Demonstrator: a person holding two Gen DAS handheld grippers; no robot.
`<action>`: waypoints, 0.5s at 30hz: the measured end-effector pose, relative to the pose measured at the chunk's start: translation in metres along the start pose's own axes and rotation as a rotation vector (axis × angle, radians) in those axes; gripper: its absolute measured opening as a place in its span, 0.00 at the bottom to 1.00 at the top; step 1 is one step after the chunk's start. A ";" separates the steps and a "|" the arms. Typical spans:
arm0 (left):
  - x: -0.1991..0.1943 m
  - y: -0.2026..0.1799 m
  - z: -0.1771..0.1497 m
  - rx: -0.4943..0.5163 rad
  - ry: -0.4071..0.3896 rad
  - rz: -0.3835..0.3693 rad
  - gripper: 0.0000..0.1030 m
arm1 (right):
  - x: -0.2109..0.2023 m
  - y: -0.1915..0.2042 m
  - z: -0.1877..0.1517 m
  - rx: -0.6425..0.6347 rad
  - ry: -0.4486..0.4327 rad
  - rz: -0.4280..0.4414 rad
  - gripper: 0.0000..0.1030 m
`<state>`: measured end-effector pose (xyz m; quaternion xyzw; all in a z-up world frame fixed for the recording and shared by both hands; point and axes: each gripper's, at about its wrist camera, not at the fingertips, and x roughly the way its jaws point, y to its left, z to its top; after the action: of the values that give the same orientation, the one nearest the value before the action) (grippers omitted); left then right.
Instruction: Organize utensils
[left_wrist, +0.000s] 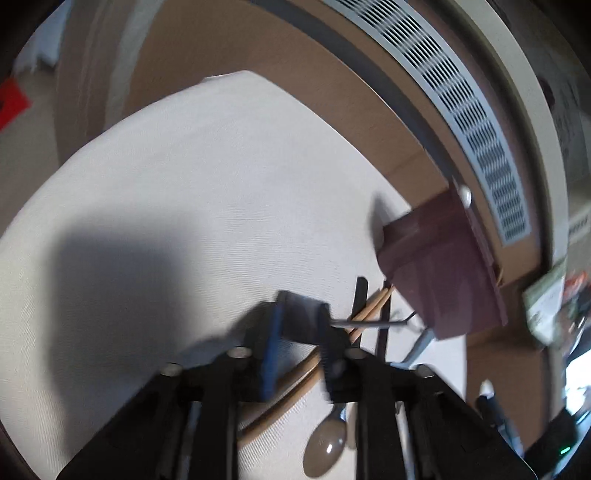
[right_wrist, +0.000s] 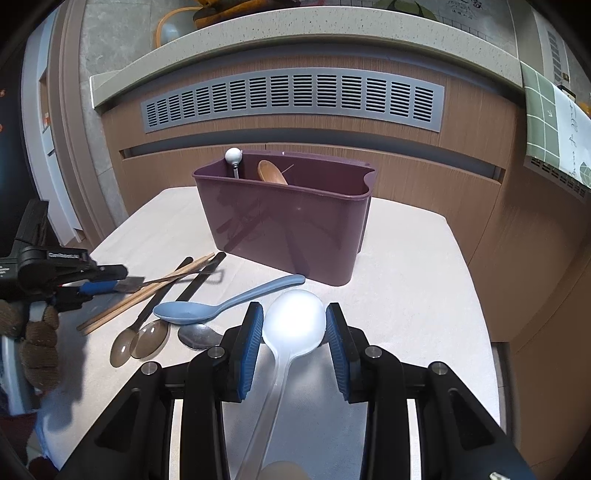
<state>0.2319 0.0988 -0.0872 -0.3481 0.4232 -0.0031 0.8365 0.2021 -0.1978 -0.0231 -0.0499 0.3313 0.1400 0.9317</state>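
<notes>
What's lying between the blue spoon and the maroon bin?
Nothing: in the right wrist view only bare cloth separates the blue spoon from the maroon bin.

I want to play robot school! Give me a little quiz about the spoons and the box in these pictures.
1. Pick one: what colour is the utensil box? A) purple B) green C) yellow
2. True or false: a wooden spoon is already inside the box.
3. Fill in: the right claw has its pads on either side of the bowl of a ______ spoon.

Key: 1) A. 2) True, its bowl sticks up above the rim. 3) White: the white spoon sits between the blue pads.
</notes>
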 end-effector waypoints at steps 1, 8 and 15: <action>0.002 -0.005 -0.001 0.026 -0.002 0.007 0.09 | 0.000 0.000 0.000 -0.002 0.000 -0.002 0.31; -0.049 -0.058 -0.008 0.316 -0.227 0.015 0.04 | -0.008 -0.002 0.002 -0.010 -0.021 -0.029 0.31; -0.059 -0.076 -0.012 0.425 -0.146 -0.036 0.07 | -0.015 -0.002 0.002 -0.005 -0.040 -0.016 0.31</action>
<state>0.2074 0.0520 -0.0056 -0.1708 0.3454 -0.0818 0.9192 0.1928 -0.2024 -0.0118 -0.0520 0.3120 0.1345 0.9391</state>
